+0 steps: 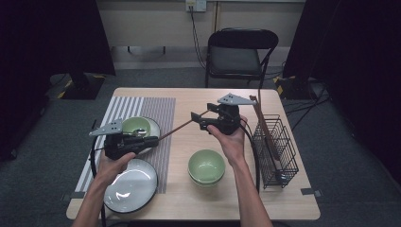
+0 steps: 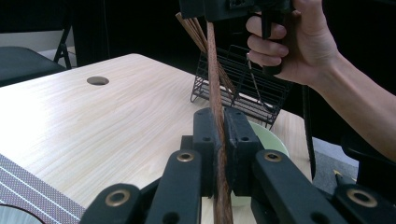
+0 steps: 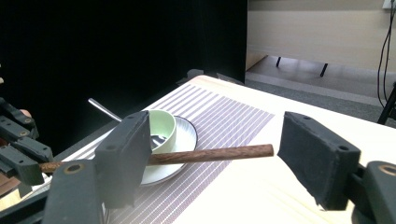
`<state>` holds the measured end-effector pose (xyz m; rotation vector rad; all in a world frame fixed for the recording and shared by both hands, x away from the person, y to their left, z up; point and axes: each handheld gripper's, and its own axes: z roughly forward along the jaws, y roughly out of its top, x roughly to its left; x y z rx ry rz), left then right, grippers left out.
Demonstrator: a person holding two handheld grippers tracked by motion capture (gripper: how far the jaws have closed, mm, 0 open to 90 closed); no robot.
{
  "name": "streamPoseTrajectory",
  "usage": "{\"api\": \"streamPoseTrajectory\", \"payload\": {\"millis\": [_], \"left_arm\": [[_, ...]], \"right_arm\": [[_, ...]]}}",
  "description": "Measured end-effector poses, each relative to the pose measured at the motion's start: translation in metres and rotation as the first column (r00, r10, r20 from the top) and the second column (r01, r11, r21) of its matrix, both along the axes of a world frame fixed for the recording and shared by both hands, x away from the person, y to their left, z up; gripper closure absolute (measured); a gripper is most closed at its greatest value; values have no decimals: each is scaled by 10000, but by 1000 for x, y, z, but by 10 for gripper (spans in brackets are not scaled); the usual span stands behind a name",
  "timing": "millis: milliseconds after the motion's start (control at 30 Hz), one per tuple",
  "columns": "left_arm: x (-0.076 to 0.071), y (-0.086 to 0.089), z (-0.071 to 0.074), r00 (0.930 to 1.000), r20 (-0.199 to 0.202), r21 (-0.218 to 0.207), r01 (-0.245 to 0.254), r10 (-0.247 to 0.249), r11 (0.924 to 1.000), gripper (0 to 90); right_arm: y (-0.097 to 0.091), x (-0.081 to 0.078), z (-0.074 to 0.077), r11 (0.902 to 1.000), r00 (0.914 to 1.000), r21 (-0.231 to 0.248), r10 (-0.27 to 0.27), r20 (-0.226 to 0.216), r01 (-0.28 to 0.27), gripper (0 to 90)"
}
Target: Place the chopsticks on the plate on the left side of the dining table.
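We see the left gripper clamping a chopstick; the right gripper gapes around its tip. A bowl sits partly hidden behind.

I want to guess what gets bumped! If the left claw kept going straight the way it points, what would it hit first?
Probably the right claw. The left claw is shut on the brown chopstick, which runs straight toward the right claw held above the table. The wire rack stands farther behind; the depth is hard to judge.
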<state>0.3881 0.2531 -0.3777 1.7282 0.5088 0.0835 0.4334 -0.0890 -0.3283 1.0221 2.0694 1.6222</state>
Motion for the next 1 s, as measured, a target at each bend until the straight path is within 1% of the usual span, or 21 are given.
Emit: {"api": "streamPoseTrajectory", "payload": {"millis": [67,167,233,333,433,500,600,733,800,833,867,900,933,1000], "left_arm": [[0,1,0,10000,25,-23,-29,29,10000,844],[0,1,-1,10000,-29,48,-57,57,10000,844],[0,2,-1,9999,2,239,-152,152,9996,844],[1,6,-2,9998,24,98,-207,206,9997,844],[2,10,-3,9993,8,108,-383,383,9992,844],[2,13,-3,9991,19,233,-412,412,9989,844],[3,17,-4,9986,-12,395,-524,524,9978,844],[3,23,-5,9977,68,320,-677,675,9972,844],[1,26,-6,9967,157,432,-803,797,9958,844],[1,26,-7,9959,169,507,-893,885,9947,844],[0,27,-7,9952,208,651,-966,954,9932,844],[0,28,-8,9946,175,691,-1034,1025,9922,844],[1,32,-9,9940,152,719,-1089,1081,9914,845],[2,33,-10,9935,147,730,-1132,1125,9909,845]], "right_arm": [[0,1,-1,9999,10000,-117,-38,3,38,249],[-1,1,-4,10000,9999,17,-22,-106,22,252],[-1,1,-5,10000,9999,13,-85,-129,86,248],[-2,1,-6,10000,9999,-4,-30,-124,30,241],[-3,0,-7,10000,9999,-56,-50,-111,49,230],[-4,-1,-7,9999,9999,-86,-77,-84,76,231],[-7,-1,-9,9996,9998,-232,-166,-121,163,228],[-12,0,-14,9991,9995,-364,-217,-213,209,198],[-15,0,-17,9990,9992,-375,-266,-295,255,177],[-17,0,-18,9986,9989,-435,-305,-363,289,147],[-19,0,-19,9979,9989,-580,-304,-354,283,149],[-21,0,-20,9973,9982,-618,-425,-426,399,149],[-23,0,-21,9965,9978,-684,-516,-412,487,147],[-27,-1,-22,9957,9974,-737,-589,-404,558,146]]}}
